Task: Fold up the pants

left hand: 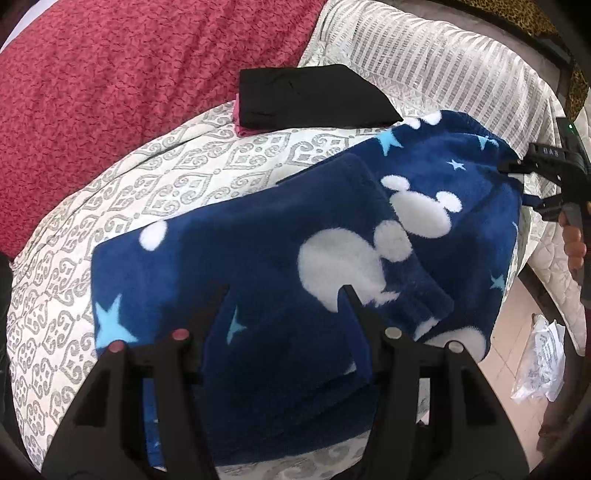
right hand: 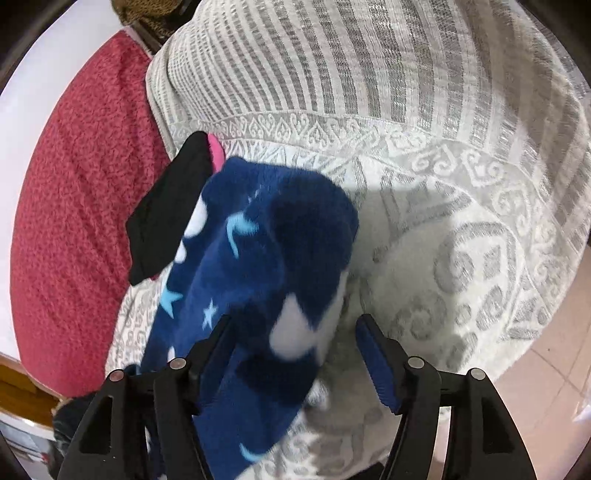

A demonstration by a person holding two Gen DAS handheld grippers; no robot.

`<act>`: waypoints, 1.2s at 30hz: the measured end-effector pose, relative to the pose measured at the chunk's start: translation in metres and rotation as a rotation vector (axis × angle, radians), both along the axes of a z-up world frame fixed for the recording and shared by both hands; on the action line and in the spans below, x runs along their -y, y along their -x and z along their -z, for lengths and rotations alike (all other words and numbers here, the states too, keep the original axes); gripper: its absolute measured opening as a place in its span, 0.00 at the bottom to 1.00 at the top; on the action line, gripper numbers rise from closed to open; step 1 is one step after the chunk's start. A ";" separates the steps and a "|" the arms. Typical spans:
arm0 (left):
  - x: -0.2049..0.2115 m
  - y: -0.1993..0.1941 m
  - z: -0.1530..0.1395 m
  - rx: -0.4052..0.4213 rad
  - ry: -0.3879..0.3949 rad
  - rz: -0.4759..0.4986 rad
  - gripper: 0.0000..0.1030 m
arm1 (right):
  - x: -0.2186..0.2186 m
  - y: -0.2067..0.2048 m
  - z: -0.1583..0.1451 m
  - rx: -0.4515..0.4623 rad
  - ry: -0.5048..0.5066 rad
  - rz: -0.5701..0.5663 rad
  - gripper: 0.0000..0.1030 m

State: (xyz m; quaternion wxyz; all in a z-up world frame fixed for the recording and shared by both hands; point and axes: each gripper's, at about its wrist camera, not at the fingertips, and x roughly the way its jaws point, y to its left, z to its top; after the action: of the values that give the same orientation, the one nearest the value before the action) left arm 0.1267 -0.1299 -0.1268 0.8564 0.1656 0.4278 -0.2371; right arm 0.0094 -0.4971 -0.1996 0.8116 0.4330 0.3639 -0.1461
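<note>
Bed surroundings, both wrist views.
Bedspread [left hand: 155,177], white with grey scroll pattern, covers the bed; its far part carries a grey-and-white striped section [right hand: 369,62]. Red textured blanket [left hand: 110,74] lies along the far left side. Folded black garment [left hand: 314,96] sits on top of a folded pink garment [left hand: 243,129] on the bedspread, near the red blanket. Leopard-print fabric [left hand: 532,18] at the far edge. Tiled floor [left hand: 517,350] to the right, with a crumpled printed plastic bag [left hand: 543,365] lying on it.
</note>
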 end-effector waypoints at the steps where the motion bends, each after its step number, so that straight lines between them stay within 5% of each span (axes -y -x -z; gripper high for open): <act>1: 0.002 -0.001 0.002 -0.005 -0.002 0.004 0.57 | 0.002 -0.003 0.000 0.001 -0.004 0.002 0.69; 6: 0.007 -0.007 0.012 -0.051 0.016 0.005 0.57 | 0.003 -0.019 0.001 -0.001 -0.004 -0.001 0.67; 8: 0.007 -0.009 0.014 -0.066 0.035 -0.001 0.57 | -0.003 -0.025 -0.001 -0.020 0.048 -0.022 0.19; 10: 0.006 -0.010 0.015 -0.075 0.049 -0.004 0.58 | -0.009 -0.025 -0.006 -0.030 0.097 -0.015 0.16; 18: -0.002 -0.010 0.015 -0.099 0.104 -0.011 0.58 | -0.041 -0.025 -0.060 0.063 0.241 -0.070 0.14; 25: -0.021 -0.015 0.011 -0.140 0.180 -0.028 0.58 | -0.158 -0.033 -0.118 0.186 0.509 -0.345 0.14; 32: -0.106 -0.031 0.006 -0.183 0.347 -0.219 0.58 | -0.329 -0.028 -0.076 0.182 0.705 -0.880 0.14; 36: -0.138 -0.033 0.003 -0.221 0.440 -0.254 0.58 | -0.363 -0.028 -0.047 0.130 0.752 -0.983 0.14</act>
State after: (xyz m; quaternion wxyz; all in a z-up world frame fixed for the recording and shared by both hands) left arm 0.1593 0.0080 -0.1294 0.8427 -0.1060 0.4742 -0.2317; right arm 0.0377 -0.1338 -0.1528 0.9015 -0.0925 0.3940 0.1532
